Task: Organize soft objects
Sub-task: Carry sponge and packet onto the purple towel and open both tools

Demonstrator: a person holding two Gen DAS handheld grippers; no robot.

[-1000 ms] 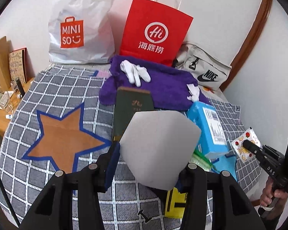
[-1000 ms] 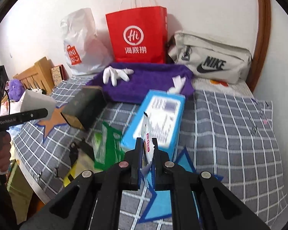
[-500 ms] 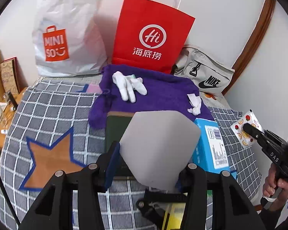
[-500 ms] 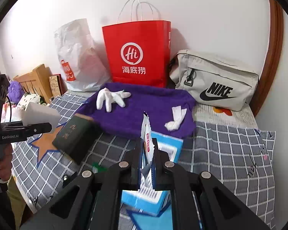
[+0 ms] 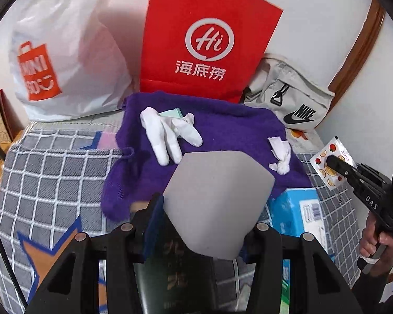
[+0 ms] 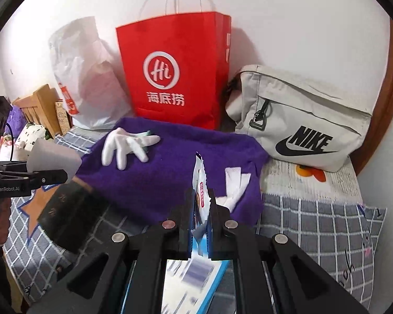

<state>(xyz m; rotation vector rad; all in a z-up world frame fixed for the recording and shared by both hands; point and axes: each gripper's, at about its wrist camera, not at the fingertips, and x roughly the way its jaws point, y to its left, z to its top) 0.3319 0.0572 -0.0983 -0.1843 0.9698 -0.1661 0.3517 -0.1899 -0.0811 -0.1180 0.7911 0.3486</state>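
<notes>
The left tongs [image 5: 207, 225] are clenched on a grey foam wedge [image 5: 217, 204], which hangs above the near edge of the purple towel [image 5: 222, 130]. The right tongs [image 6: 199, 225] are clamped tight on a small snack sachet [image 6: 200, 183] (fruit pictures on one face), held upright just in front of that towel. On the towel lie a white glove [image 5: 167, 136], toward its left, and a crumpled white tissue [image 5: 280, 154], toward its right. Behind the towel, against the wall, stand a red Haidilao paper bag [image 5: 209, 41], a white Miniso bag [image 5: 65, 60] and a beige Nike bag [image 6: 301, 123]. A dark green box [image 6: 68, 214], possibly a book, sits at the towel's near-left edge on the checked bed cover [image 5: 47, 172]; a blue tissue pack [image 5: 298, 212] lies at its near-right.
</notes>
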